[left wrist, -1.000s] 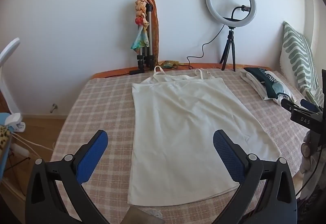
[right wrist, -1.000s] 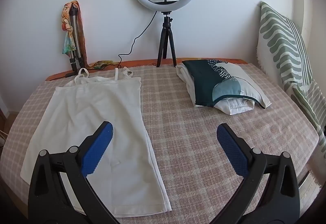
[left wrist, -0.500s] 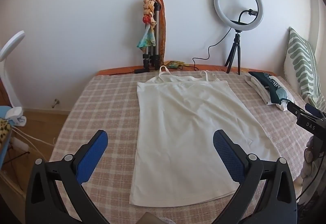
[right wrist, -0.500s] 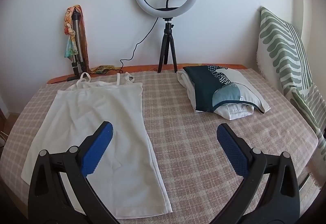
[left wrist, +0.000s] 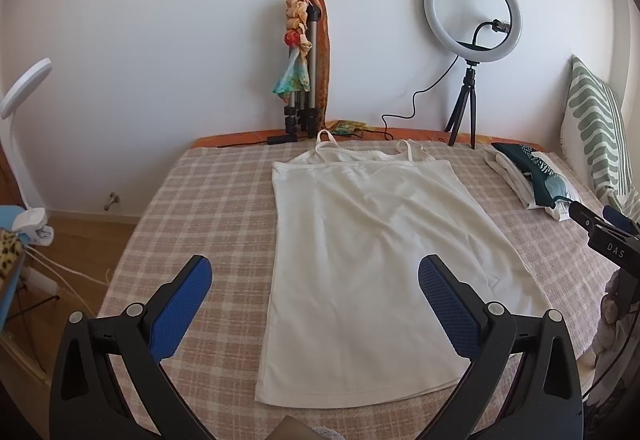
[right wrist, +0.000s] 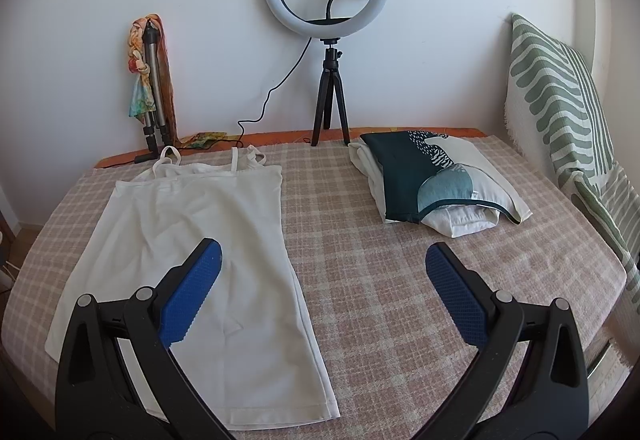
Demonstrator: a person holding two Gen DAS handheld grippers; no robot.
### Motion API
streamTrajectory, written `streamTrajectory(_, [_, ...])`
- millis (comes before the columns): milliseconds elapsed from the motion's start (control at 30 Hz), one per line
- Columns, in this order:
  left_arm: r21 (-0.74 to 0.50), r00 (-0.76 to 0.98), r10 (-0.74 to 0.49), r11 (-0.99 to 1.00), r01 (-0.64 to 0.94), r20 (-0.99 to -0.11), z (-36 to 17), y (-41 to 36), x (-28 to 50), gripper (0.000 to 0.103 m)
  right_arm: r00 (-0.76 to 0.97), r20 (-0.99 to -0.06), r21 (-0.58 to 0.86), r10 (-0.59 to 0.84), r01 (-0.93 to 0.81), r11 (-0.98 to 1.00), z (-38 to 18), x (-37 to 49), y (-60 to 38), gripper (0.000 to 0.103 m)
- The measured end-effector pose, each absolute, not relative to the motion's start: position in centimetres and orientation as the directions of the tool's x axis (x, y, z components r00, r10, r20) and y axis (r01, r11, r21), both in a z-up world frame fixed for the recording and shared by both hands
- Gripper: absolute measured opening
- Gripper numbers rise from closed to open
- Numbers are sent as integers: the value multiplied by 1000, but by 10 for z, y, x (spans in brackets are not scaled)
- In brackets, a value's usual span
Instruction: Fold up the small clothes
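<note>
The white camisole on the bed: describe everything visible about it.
The white camisole is a thin, soft-looking top with two narrow shoulder straps at its far end, toward the wall. It lies spread flat and unfolded on the checked bedcover, hem nearest the cameras, with light wrinkles across the body. Nothing rests on it. The left gripper and right gripper are both open and not gripping it. The stack of folded clothes lies apart, to its right.

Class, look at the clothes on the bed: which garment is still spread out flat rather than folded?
The white camisole, lying flat with its straps toward the wall. The other clothes form a folded stack beside the striped pillow.
</note>
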State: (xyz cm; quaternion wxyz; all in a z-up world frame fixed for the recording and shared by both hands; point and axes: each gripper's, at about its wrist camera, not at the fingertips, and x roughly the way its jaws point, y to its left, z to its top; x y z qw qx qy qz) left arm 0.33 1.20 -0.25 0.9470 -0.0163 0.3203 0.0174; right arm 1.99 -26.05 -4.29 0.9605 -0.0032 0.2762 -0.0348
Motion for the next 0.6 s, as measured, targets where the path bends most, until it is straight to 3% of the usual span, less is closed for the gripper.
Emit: streamTrajectory(600, [-22, 794, 25, 999, -48, -608, -1, 15, 5, 103, 847, -528, -24, -68, 65, 998, -42, 20, -259, 103])
